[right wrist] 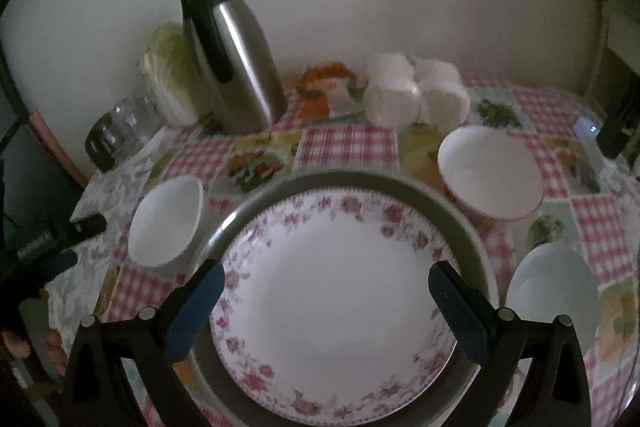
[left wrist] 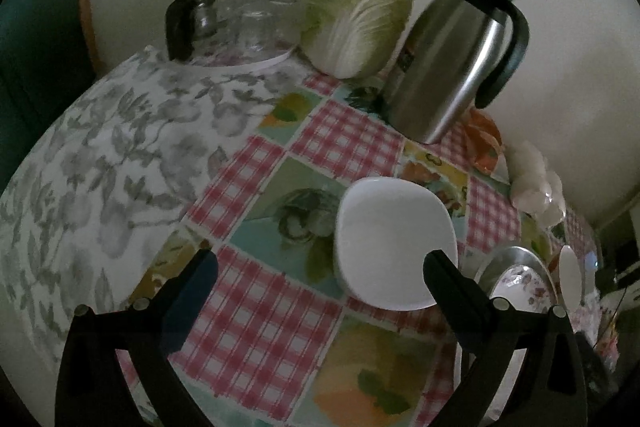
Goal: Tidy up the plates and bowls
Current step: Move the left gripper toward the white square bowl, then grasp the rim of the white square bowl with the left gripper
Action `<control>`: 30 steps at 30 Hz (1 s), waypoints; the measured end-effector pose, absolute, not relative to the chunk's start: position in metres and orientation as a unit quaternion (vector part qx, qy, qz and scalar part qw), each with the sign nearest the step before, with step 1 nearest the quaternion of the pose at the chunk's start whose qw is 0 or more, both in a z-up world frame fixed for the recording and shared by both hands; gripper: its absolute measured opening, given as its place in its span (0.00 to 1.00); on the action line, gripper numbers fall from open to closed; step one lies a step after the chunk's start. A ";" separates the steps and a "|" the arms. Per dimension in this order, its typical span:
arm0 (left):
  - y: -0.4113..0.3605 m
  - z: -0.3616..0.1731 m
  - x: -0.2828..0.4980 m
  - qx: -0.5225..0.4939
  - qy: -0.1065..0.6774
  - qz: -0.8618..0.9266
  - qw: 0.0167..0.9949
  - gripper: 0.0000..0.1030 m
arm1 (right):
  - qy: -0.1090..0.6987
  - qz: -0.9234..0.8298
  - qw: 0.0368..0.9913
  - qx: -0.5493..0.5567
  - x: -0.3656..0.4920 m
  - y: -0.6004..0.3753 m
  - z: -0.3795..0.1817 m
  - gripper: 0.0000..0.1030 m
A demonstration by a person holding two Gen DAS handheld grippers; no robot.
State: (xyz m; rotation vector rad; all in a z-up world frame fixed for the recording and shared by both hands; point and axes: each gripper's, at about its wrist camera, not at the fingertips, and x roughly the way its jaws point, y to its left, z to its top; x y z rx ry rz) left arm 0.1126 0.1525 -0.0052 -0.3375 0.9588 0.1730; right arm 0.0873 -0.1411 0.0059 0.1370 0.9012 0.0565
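1. the table (right wrist: 348,143), under a checked cloth, is carrying everything.
2. a metal tray (right wrist: 448,215) is lying in the middle, holding the flowered plate (right wrist: 336,291).
3. a steel jug (right wrist: 236,67) is standing at the back, beside a cabbage (left wrist: 360,15).
4. a red-rimmed bowl (right wrist: 490,171) is sitting right of the tray.
5. a white bowl (left wrist: 394,243) is sitting left of it; another white bowl (right wrist: 554,291) lies at the right.
6. the right claw (right wrist: 324,307) is hanging apart over the plate, holding nothing.
7. the left claw (left wrist: 320,295) is gaping empty near the white bowl.
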 end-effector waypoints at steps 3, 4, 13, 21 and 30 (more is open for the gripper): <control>0.147 0.000 0.113 -0.145 0.445 0.091 0.879 0.99 | 0.416 0.025 0.907 0.064 0.089 -0.140 0.015 1.00; 0.146 0.002 0.114 -0.138 0.440 0.091 0.883 0.99 | 0.414 0.026 0.908 0.063 0.090 -0.139 0.016 1.00; 0.133 0.005 0.121 -0.123 0.419 0.079 0.896 0.99 | 0.424 0.019 0.905 0.029 0.108 -0.125 0.012 1.00; 0.148 -0.009 0.128 -0.160 0.440 0.092 0.879 0.99 | 0.431 0.025 0.902 0.001 0.133 -0.100 0.027 0.95; 0.167 -0.032 0.142 -0.225 0.476 0.076 0.847 0.75 | 0.452 0.040 0.891 -0.023 0.163 -0.071 0.043 0.82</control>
